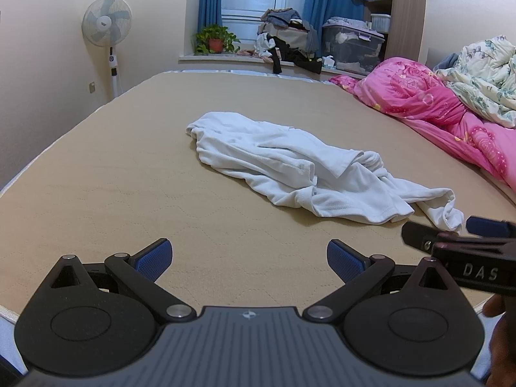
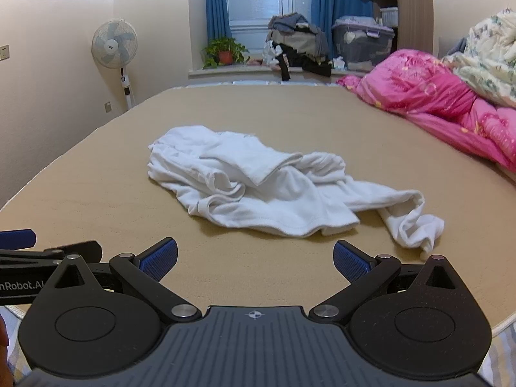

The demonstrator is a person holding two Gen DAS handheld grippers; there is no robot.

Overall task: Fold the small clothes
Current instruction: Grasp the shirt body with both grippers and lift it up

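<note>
A crumpled white garment (image 1: 300, 167) lies in a heap on the tan bed (image 1: 129, 174); it also shows in the right wrist view (image 2: 267, 187). My left gripper (image 1: 248, 258) is open and empty, hovering near the bed's front edge, short of the garment. My right gripper (image 2: 254, 261) is open and empty, also in front of the garment. In the left wrist view the right gripper (image 1: 458, 232) shows at the right edge, close to the garment's trailing end (image 1: 448, 213). In the right wrist view the left gripper (image 2: 19, 245) shows at the left edge.
A pink quilt (image 1: 435, 103) and a floral quilt (image 1: 483, 74) are piled along the bed's right side. A standing fan (image 1: 108, 29) is by the left wall. A potted plant (image 1: 214, 40), heaped clothes (image 1: 287, 38) and a storage bin (image 1: 351, 45) sit on the window ledge beyond.
</note>
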